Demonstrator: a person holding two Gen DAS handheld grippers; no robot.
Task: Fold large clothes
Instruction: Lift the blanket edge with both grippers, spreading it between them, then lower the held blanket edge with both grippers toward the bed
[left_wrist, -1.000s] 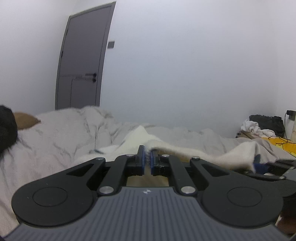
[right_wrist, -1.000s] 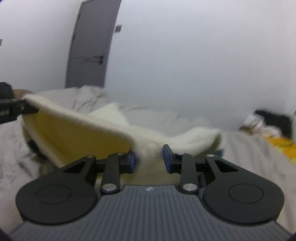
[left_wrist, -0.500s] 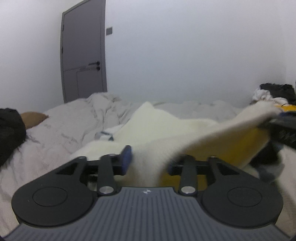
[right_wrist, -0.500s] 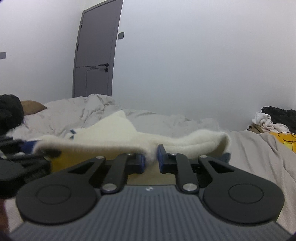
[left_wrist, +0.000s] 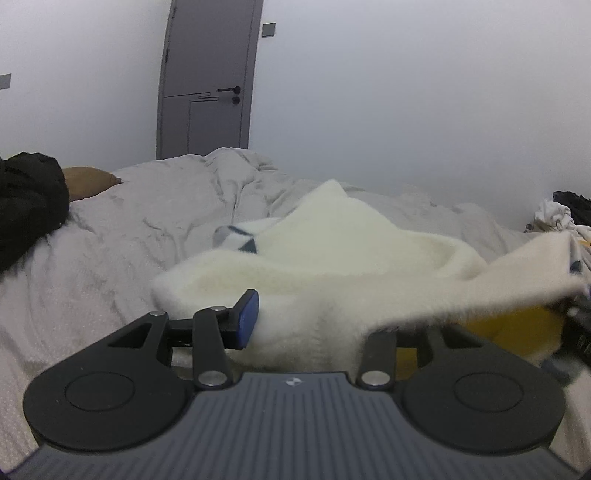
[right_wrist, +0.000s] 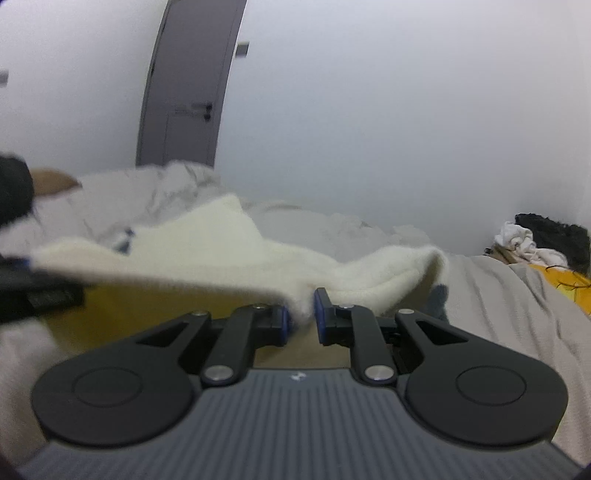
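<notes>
A cream fleece garment (left_wrist: 332, 251) with a yellow lining (left_wrist: 517, 328) lies across the grey bed. My left gripper (left_wrist: 310, 325) sits low over its near edge, and its jaws are opening. Fleece lies loose between them: the left blue pad (left_wrist: 248, 319) stands clear of the cloth, and the right finger is hidden under a fold. In the right wrist view my right gripper (right_wrist: 301, 314) is shut on a pinch of the same fleece garment (right_wrist: 221, 243), holding that edge slightly raised. The left gripper's dark body (right_wrist: 37, 291) shows blurred at the far left.
A crumpled grey duvet (left_wrist: 140, 229) covers the bed. At its left end lie a black garment (left_wrist: 26, 206) and a brown pillow (left_wrist: 88, 181). A grey door (left_wrist: 207, 77) stands behind. Clothes are piled at the right (right_wrist: 532, 243) next to a yellow item (right_wrist: 569, 284).
The left jaws went from shut on the fleece to open, and that gripper sank toward the bed. The right jaws closed onto the fleece edge.
</notes>
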